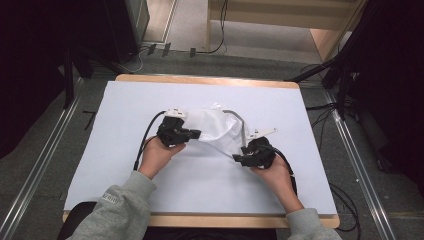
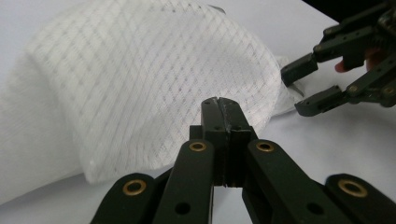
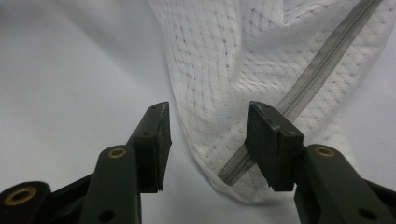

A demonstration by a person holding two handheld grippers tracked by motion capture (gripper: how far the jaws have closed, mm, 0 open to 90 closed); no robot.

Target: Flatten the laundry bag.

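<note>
Left gripper view: white mesh bag (image 2: 140, 84).

Your right gripper (image 3: 208, 140) stands with jaws apart; the white mesh bag (image 3: 243, 70), grey zipper (image 3: 308, 84) included, lies between them on the tabletop (image 3: 70, 70).

The mesh bag (image 2: 140, 79) was white with a diamond grid, its zip (image 3: 299, 93) grey; the table (image 1: 150, 100) was white.

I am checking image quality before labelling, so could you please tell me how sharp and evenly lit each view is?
High view: white tabletop bright, surroundings dark, white mesh zip bag soft. Left gripper view: shut left gripper sharp, mesh slightly soft. Right gripper view: open right gripper blurred close up, grey zip clearer.
</note>
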